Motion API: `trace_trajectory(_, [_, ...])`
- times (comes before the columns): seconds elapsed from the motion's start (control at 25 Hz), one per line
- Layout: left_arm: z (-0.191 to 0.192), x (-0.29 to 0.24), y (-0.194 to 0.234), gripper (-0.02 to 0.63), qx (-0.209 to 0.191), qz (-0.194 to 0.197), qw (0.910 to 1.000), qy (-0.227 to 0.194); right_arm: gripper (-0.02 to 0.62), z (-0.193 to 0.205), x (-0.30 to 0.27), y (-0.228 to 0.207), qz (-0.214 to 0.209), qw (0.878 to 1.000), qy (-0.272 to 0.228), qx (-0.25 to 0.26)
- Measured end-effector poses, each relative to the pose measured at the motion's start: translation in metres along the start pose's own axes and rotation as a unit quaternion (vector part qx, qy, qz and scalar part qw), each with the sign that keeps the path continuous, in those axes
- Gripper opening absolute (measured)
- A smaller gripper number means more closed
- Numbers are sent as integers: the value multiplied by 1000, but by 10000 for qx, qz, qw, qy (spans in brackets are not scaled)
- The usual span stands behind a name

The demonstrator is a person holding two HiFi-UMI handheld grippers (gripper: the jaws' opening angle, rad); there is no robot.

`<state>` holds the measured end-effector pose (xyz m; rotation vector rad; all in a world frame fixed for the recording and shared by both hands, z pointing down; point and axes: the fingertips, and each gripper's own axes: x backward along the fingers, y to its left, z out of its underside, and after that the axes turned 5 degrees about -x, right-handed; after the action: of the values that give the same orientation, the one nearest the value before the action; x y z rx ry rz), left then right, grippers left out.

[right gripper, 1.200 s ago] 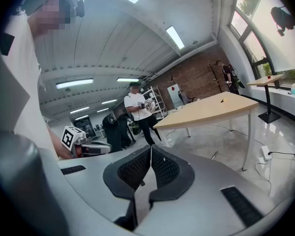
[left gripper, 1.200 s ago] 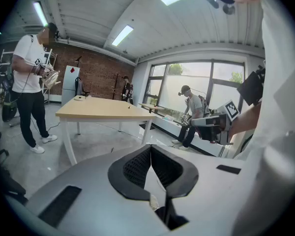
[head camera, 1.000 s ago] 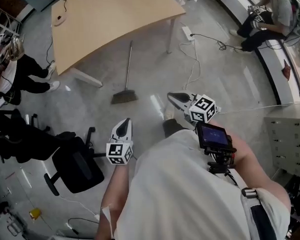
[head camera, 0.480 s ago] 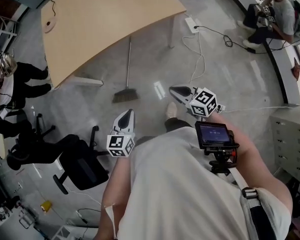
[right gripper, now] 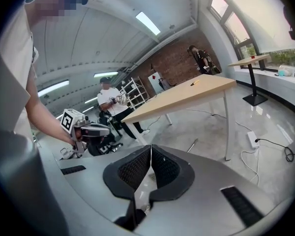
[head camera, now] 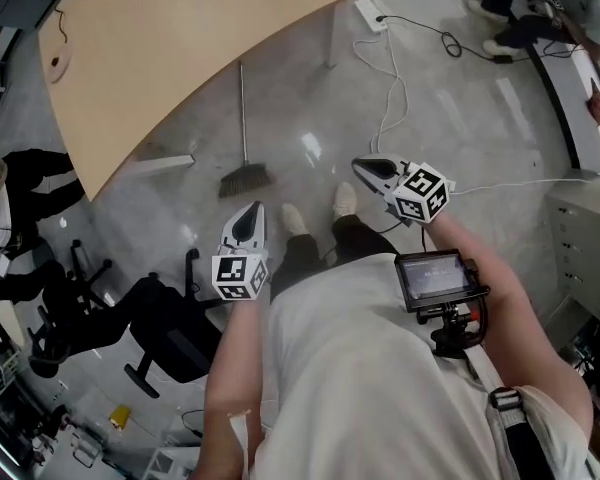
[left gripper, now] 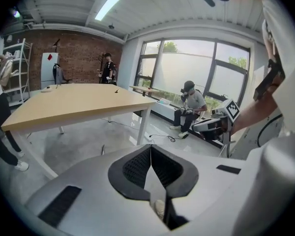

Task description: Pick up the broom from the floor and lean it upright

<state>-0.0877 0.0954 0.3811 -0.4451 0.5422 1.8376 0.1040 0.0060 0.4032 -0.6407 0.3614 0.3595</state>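
**Mia:** Are the jaws open?

**Ben:** No. The left gripper (left gripper: pixel 151 149) has its two jaws shut tight together. The right gripper (right gripper: pixel 151 151) does too.

**Mia:** What is the room like?

**Ben:** The floor (head camera: pixel 460 118) is grey and shiny. A big wooden table (head camera: pixel 180 38) stands on it. A white cord (head camera: pixel 390 98) snakes across the floor to a power strip (head camera: pixel 368 10). A black office chair (head camera: pixel 175 328) is by the person's left side. The left gripper view shows big windows (left gripper: pixel 187 68) and a brick wall (left gripper: pixel 73 53). Another person (head camera: pixel 540 8) sits far off in the corner.

**Mia:** Where is the broom?

**Ben:** The broom (head camera: pixel 245 180) lies flat on the floor. Its brush end is near the person's shoes (head camera: pixel 294 218). Its stick points away, up to the edge of the table.

**Mia:** What has changed from a second ago?

**Ben:** The person has walked closer. Both shoes show now, and only a bit of one showed before. In the head view the brush end sits nearer to the left gripper's tip than it did. The table has slid to the left of the picture, and the sitting person is up in the corner now.

**Mia:** Do the jaws hold anything?

**Ben:** No. Both pairs are closed on nothing, the same as before. Neither one touches the broom. The brush end is just ahead of the left gripper, and the right gripper is off to the side of it.
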Motion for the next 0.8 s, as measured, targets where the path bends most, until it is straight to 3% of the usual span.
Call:
trace_trajectory(0.24, [28, -47, 15, 8, -627, 468, 9967, 231, 18, 18, -29, -13, 216, 9995, -131, -167])
trace_trajectory(0.4, [55, -82, 19, 8, -753, 685, 9945, 237, 18, 40, -58, -31, 359, 9981, -292, -398])
trace_trajectory(0.6, [97, -130, 38, 8, -709, 705, 9947, 238, 18, 73, -105, -74, 517, 9981, -233, -258])
trace_trajectory(0.8, [138, -186, 74, 8, -653, 473, 9964, 246, 18, 84, -152, -111, 439, 9989, -177, 7])
